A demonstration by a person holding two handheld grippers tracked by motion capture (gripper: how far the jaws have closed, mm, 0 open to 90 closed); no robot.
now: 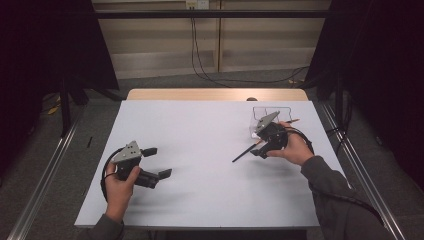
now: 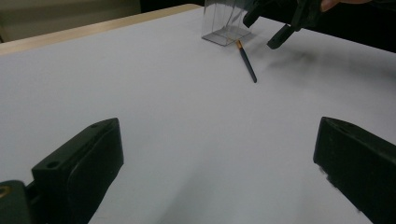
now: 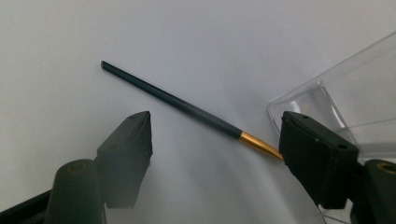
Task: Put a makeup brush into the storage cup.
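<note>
A thin dark stick with a gold tip (image 3: 187, 108) lies flat on the white desk (image 1: 200, 165), toward the right edge and a little past the middle of its depth. In the high view the stick (image 1: 245, 152) runs slantwise, its dark end pointing toward the desk's middle and its gold end toward the far right corner. The gold end lies just beside the near wall of a clear plastic box (image 1: 270, 117), which stands near the far right corner; in the left gripper view the stick (image 2: 246, 61) reaches up to the foot of the box (image 2: 225, 23).

The right gripper (image 1: 260, 149) hangs over the gold end, close to the desk. Its jaws stand apart with the stick between them; one jaw is next to the gold tip, the other is clear of the shaft, and neither presses on it.

The left gripper (image 1: 159, 162) sits well apart, near the left edge and closer to the near side. Its jaws are wide apart with nothing between them, bare desk showing in the gap.
</note>
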